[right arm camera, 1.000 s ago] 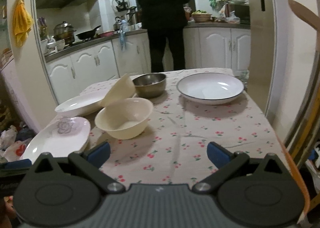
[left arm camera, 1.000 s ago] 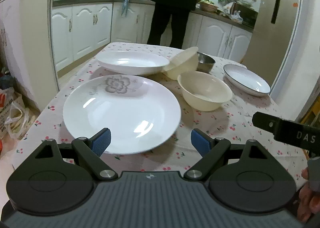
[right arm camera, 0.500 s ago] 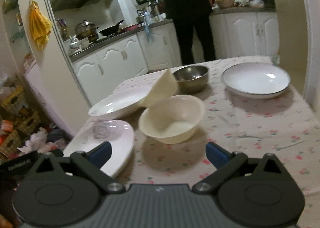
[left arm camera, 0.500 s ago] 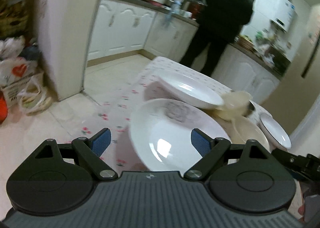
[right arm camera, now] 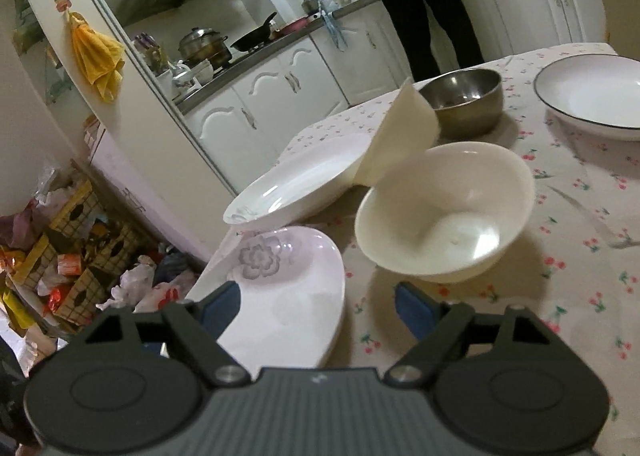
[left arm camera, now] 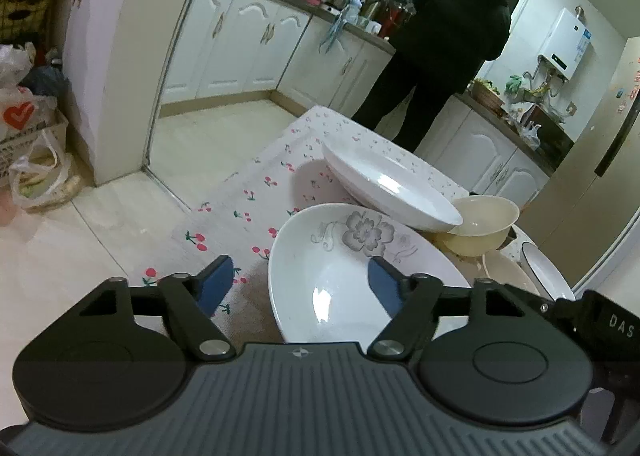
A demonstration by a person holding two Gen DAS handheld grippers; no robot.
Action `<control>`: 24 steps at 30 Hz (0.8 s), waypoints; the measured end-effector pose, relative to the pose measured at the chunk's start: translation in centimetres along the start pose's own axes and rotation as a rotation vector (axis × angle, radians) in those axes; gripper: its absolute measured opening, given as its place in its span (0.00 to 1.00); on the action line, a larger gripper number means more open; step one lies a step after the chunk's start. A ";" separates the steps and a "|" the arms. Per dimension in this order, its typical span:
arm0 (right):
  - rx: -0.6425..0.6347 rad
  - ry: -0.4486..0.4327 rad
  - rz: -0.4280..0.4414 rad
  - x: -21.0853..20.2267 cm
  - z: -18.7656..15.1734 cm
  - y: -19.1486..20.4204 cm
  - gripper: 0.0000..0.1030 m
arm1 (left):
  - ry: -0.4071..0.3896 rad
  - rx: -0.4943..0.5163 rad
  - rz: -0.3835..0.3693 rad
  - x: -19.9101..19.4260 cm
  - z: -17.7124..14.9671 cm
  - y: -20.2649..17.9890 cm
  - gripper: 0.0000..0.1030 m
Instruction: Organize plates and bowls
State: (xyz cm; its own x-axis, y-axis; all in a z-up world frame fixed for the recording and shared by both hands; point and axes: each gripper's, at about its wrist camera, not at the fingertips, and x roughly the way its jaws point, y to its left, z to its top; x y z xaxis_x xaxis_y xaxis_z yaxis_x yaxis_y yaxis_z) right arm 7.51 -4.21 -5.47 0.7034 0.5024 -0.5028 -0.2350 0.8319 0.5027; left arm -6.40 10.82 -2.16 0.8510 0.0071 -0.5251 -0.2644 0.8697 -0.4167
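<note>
The left gripper sits at lower centre of the left wrist view with its jaws apart, straddling the left rim of the flower-print plate, which lies on the cherry-print tablecloth. No contact with the rim is evident. The right gripper is likewise apart and holds nothing; in the right wrist view it hovers at lower centre, over the right edge of the same plate.

A plain white plate lies above the flower-print plate in that frame, its far edge propped by a tilted cream bowl. A larger cream bowl stands at centre right, a steel bowl at upper centre, and a dark-rimmed plate at upper right.

The step in hand is judged to be gripping the flower-print plate for stacking. To do it well, one finger should slide under the rim and the other seat on the upper face before closing. The glazed surface is likely slippery, so the plate should lift level and clear the plain plate's overhanging edge.
</note>
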 end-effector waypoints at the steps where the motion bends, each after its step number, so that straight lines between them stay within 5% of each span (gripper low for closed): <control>1: 0.001 0.000 0.002 0.2 0.1 0.0 0.83 | 0.007 -0.003 -0.002 0.2 0.0 0.1 0.76; 10: 0.014 0.031 0.066 2.3 0.2 -0.3 0.83 | 0.031 0.013 -0.032 -0.4 -0.4 1.0 0.43; 24: -0.027 0.039 0.064 1.9 0.2 1.2 0.88 | 0.019 0.063 -0.013 -0.9 -0.4 0.6 0.39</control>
State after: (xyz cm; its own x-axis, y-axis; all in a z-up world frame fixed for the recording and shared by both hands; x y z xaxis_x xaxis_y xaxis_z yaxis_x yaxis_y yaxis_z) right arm 8.64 -2.27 -5.67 0.6601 0.5630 -0.4974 -0.2971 0.8038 0.5154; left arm -7.54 11.15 -2.24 0.8451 -0.0133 -0.5345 -0.2239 0.8990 -0.3764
